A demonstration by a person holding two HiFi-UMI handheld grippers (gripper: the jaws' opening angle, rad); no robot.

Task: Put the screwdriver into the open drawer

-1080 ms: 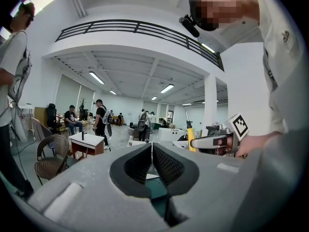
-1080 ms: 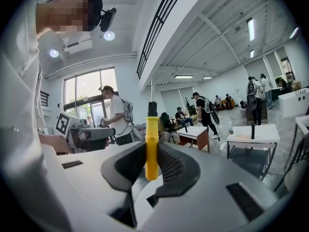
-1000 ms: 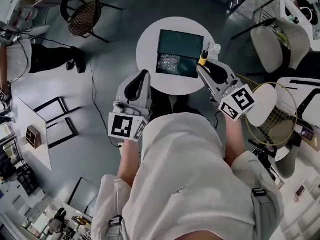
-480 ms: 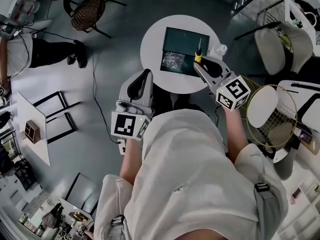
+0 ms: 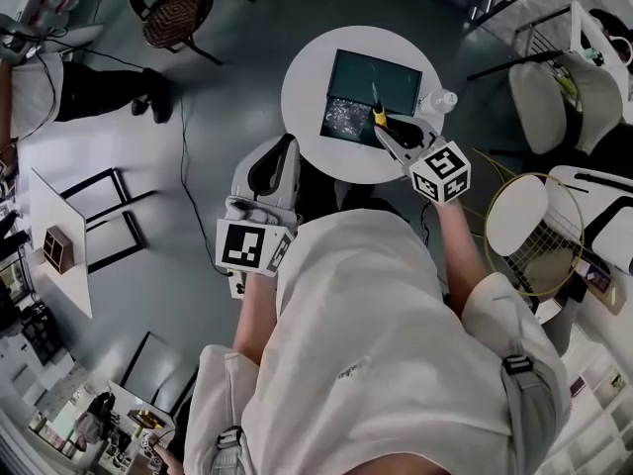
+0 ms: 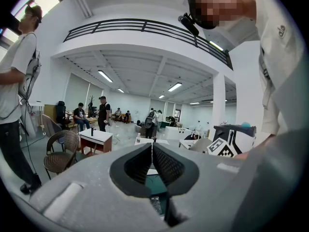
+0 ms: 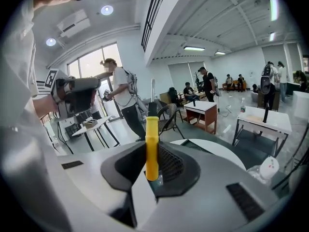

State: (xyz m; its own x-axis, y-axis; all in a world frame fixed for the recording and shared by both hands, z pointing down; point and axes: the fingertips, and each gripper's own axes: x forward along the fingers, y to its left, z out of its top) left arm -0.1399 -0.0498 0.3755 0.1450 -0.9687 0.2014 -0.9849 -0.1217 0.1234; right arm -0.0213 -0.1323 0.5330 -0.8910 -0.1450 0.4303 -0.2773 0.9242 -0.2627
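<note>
Head cam steep-down; round table (image 5: pixel 302 95) shared.

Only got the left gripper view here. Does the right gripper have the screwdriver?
Observer: Yes, the right gripper is shut on the screwdriver, jaws on its yellow handle.
Operator: Where versus the drawer?
Observer: In the head view the handle overlaps the open drawer at its right part; height unclear.
Operator: Anything close by?
Observer: A small clear bottle sits on the white table, right of the drawer.
</note>
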